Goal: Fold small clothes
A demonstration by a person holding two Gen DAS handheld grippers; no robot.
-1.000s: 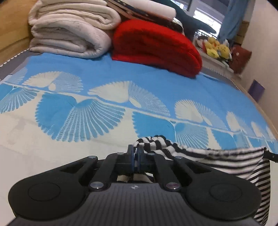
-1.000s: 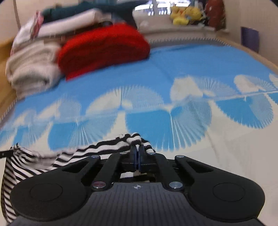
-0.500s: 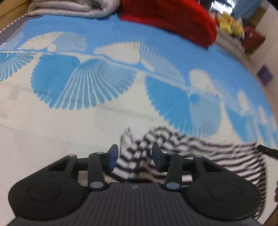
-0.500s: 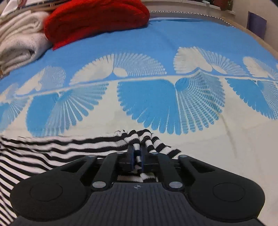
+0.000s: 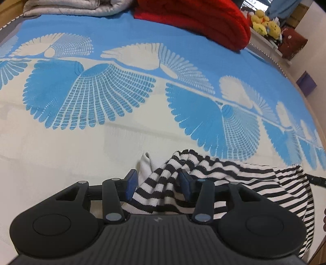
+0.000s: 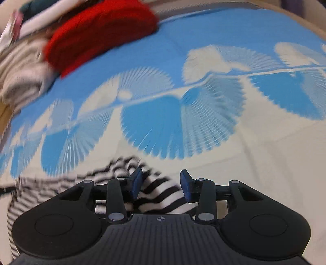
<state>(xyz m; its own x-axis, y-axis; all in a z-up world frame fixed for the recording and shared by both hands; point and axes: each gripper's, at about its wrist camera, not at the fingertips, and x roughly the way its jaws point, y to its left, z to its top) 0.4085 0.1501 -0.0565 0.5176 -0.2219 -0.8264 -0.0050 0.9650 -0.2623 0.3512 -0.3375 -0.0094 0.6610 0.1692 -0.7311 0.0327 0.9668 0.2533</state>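
I see both grippers w/ jaws open, just been opening. The left gripper (image 5: pixel 159 183) has the striped garment (image 5: pixel 234 173) lying loose between its jaws. In the right gripper (image 6: pixel 161 184) it lies nearer the left jaw, on the bed (image 6: pixel 264 163).

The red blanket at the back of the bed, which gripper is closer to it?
Neither clearly. The left gripper and right gripper both sit open over the striped cloth, far from the red blanket, which lies across the patterned bedspread.

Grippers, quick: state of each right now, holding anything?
Left gripper: open, just released; striped garment lies loose between its fingers.
Right gripper: open, just opening; same garment between fingers, not gripped.
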